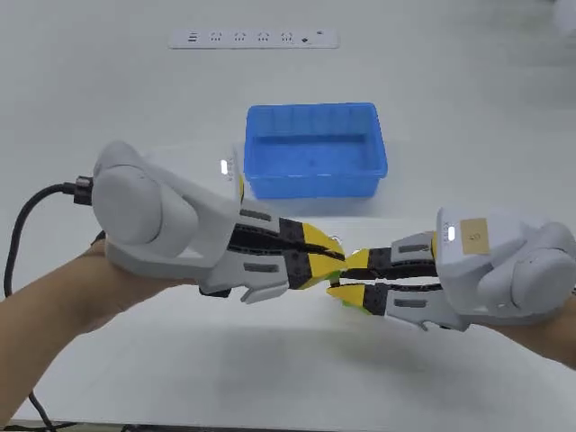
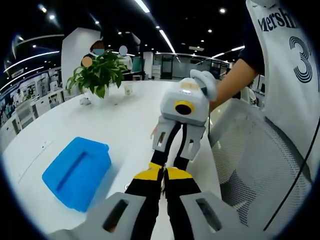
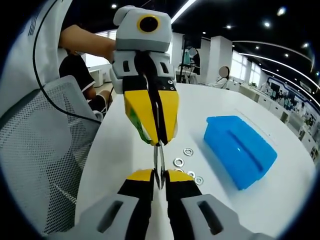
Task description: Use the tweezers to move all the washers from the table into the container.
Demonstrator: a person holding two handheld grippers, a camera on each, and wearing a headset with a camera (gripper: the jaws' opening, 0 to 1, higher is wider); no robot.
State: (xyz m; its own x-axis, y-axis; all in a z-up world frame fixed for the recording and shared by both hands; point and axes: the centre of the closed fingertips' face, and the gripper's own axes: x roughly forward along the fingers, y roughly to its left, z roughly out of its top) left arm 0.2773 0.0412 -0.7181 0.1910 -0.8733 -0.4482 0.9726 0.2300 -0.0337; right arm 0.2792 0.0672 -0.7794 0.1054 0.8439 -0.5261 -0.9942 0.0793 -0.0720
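Left gripper (image 3: 159, 141) is clamping the tweezers (image 3: 159, 160) between its yellow fingertips, jaws pressed together on one stretch of the steel. Right gripper (image 3: 159, 178) is facing it tip to tip. Its jaws are sitting close on either side of the tweezers' other end and look to be gripping it too. So the tweezers are spanning straight from one pair of fingertips to the other, up off the table (image 3: 115, 150), with both grippers sharing the tool.

Washers (image 3: 178, 162) are lying flat on the table, four of them in a loose group just beside the right gripper's fingertips, on the side toward the container (image 3: 240, 150). None are touching the fingers or the tweezers. The blue container is sitting beyond the washers, further out from those same fingertips and well apart from them.

Handling guess: the tweezers are probably light, stiff, springy steel and slick against the pads. They'd likely be twisting or sliding if pinched near an end. Better to be taking them across the middle of both arms, so a squeeze is closing the points. The washers are likely thin, hard and light, sitting flush on the table, so getting under them is tough. Probably best nipping one edge, with one point going through the hole. Squeezing hard could be flicking one away.
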